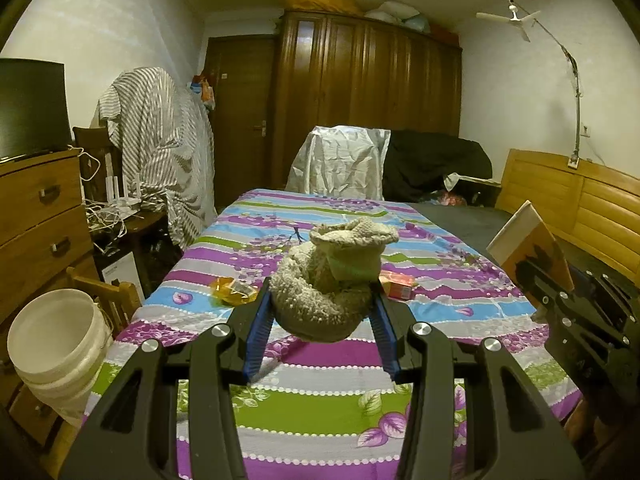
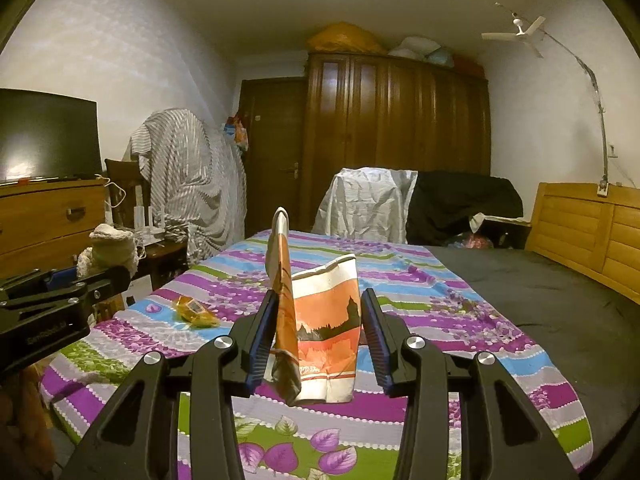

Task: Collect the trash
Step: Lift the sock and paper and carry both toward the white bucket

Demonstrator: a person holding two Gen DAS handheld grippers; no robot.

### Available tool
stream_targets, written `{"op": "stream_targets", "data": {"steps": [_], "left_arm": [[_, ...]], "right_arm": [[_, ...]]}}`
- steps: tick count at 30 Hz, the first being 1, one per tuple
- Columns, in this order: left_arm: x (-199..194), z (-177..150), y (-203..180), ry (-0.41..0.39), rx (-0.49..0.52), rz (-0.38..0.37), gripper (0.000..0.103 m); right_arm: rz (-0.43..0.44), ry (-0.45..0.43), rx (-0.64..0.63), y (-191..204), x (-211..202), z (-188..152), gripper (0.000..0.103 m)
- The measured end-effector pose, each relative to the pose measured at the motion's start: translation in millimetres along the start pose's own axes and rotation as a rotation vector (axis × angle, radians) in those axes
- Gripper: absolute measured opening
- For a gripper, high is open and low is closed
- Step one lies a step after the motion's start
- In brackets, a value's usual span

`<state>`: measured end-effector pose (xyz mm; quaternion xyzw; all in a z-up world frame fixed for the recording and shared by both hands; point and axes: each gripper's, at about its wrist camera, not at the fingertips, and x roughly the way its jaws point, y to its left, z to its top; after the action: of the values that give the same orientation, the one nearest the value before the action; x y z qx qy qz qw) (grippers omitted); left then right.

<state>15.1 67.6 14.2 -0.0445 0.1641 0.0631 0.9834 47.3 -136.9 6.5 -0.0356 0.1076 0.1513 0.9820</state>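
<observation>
A balled-up woolly sock (image 1: 326, 280) is clamped between the blue pads of the left gripper (image 1: 324, 312) and held clear above the striped bedsheet (image 1: 320, 412). An orange-and-white paper bag (image 2: 324, 332) is carried in the right gripper (image 2: 320, 332); it is pressed against the left-hand pad, while a gap is seen between the bag and the right-hand pad, so a firm pinch cannot be confirmed. A white bucket (image 1: 60, 344) is seen just off the left edge of the bed, and is judged to be the likely place for the trash. Two pieces are left on the sheet near the middle of the bed: a yellow wrapper (image 1: 232, 291) and a small orange box (image 1: 398, 284), the wrapper towards the left edge.

The bag could be lost on the way to the bucket, since it is thin, hangs loosely and may be gripped on one side only. The sock, being soft and bulky, could be squeezed out if the hold is slackened. With both grippers loaded and near each other, a collision at the bucket's mouth is possible.
</observation>
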Motion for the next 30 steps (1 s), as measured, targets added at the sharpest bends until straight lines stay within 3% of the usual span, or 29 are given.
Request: {"op": "stream_targets", "data": {"steps": [13,30], "left_arm": [[-15.9,9.7,68.6,-0.012,-0.053,0.128,0.044],[-48.1,32.0,217.7,-0.021,-0.172,0.421,0.044]], "right_arm": [[0.138,0.010,-0.031,57.6,26.6,24.9,0.044],[0.412,0.024,-0.100,226.5,89.7,81.5,0.044]]}}
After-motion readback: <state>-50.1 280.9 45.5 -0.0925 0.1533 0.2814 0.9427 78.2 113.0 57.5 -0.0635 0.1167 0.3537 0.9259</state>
